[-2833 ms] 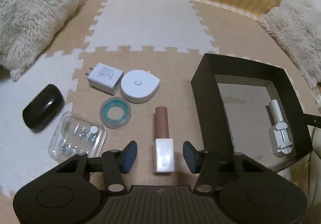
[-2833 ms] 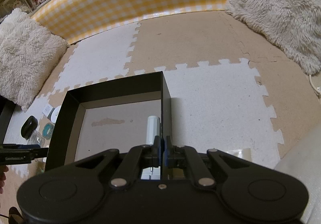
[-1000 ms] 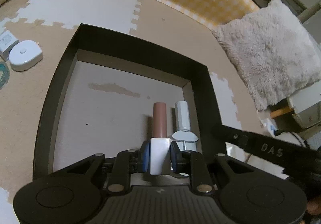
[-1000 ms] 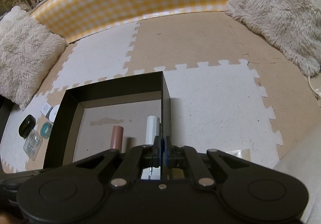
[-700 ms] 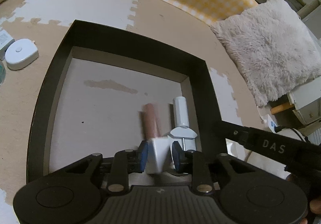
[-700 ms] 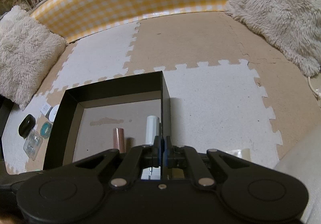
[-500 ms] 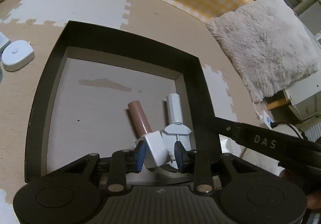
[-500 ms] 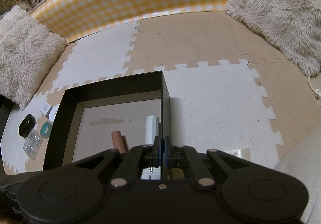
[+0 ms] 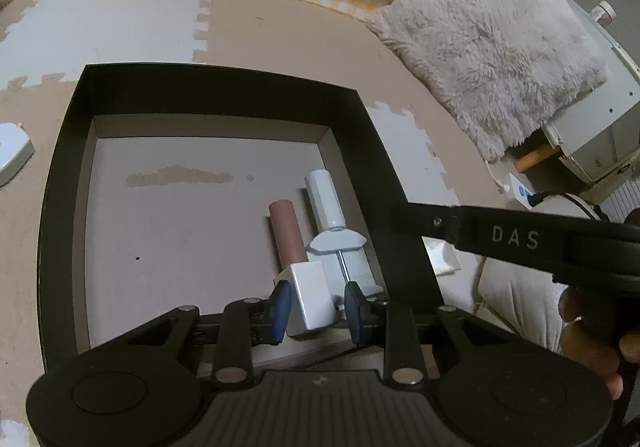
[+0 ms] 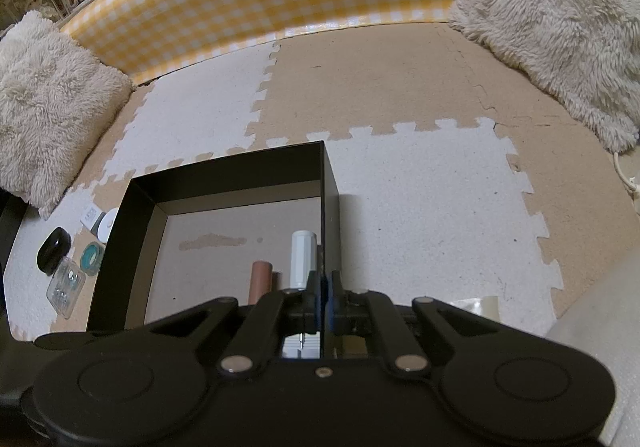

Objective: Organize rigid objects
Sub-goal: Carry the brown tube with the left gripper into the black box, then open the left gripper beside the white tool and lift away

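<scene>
**A:** Inside the black, square, open-topped cardboard box (image 9: 224,95) on the foam floor mat (image 10: 420,183), the left gripper (image 9: 316,307) has its fingers closing loosely around the white cap of a brown cylindrical tube (image 9: 288,237), which lies beside a white plastic clamp-like tool (image 9: 332,215) near the box's right wall.

**B:** And the right gripper (image 10: 322,301)?

**A:** Fingers pressed together on that right wall. Two items are boxed; left of the box, a black oval case (image 10: 54,249), a teal ring (image 10: 92,259), a clear plastic case (image 10: 66,287) and a white round device (image 10: 108,225) await collection.
</scene>
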The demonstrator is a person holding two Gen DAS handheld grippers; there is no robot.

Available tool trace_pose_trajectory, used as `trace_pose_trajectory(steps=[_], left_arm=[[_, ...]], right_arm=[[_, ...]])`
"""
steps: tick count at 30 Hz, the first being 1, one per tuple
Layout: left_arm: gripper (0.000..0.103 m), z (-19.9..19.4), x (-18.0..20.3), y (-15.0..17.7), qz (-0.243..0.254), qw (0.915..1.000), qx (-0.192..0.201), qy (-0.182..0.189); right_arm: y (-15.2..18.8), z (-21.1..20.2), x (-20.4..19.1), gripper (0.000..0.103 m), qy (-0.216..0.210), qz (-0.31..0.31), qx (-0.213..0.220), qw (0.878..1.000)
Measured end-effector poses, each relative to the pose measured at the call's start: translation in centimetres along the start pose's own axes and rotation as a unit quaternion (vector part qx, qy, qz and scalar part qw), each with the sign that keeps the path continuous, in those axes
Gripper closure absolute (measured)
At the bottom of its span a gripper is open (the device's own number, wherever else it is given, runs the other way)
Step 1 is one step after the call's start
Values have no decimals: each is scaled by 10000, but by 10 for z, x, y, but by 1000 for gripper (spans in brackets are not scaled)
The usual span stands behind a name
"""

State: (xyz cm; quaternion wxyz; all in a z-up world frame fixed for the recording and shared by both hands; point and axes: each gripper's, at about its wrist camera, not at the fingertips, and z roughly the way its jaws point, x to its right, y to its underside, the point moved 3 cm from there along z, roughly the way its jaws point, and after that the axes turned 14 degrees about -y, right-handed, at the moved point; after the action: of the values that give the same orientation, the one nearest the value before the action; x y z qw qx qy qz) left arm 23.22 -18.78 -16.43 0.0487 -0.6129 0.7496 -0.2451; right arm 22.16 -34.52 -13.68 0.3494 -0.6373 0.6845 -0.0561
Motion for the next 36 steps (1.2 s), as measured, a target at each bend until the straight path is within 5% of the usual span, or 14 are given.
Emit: trace_pose_trajectory(steps=[7, 29, 36], left_arm=[[71, -4, 3, 2, 98, 9999, -22, -45], [10, -57, 6, 5, 471, 9970, 462, -409], [0, -81, -3, -2, 605, 9930, 763, -663]], right_arm=[[0, 0, 0, 99, -2, 1, -1, 10000], [1, 0, -2, 99, -4, -20, 5, 10000], [1, 0, -2, 99, -4, -24, 4, 10000]])
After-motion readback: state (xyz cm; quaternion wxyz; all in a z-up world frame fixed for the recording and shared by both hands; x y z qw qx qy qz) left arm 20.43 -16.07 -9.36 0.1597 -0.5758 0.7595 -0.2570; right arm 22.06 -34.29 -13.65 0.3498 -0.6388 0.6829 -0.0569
